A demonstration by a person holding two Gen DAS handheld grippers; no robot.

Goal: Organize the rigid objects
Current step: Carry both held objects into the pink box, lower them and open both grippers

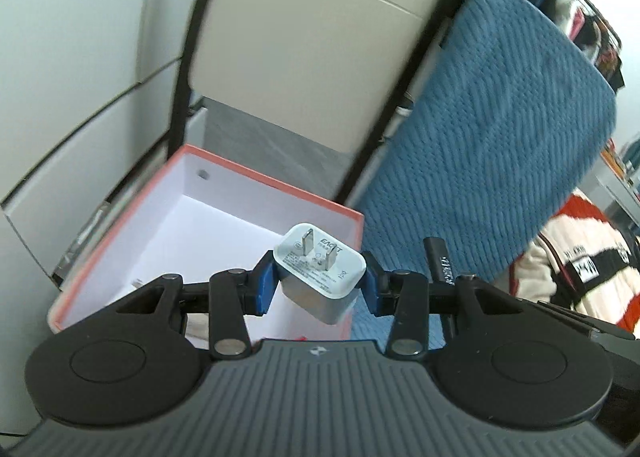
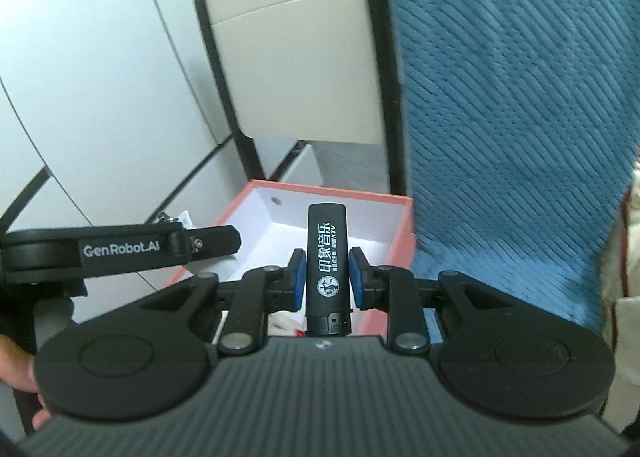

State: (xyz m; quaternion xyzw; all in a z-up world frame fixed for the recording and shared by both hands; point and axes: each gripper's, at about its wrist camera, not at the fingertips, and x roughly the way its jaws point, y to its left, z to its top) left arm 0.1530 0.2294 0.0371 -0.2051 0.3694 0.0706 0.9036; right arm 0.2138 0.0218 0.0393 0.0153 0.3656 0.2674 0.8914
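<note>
My left gripper is shut on a white two-prong wall charger, prongs facing up, held over the right near edge of an open box with an orange rim and white inside. My right gripper is shut on a black lighter with white print, held upright above the same box. The lighter's end also shows in the left wrist view, just right of the charger. The left gripper's body shows at the left of the right wrist view.
A beige chair back with a black frame stands behind the box. A blue knitted blanket hangs to the right. White cabinet fronts lie to the left. A red, white and black garment lies at far right.
</note>
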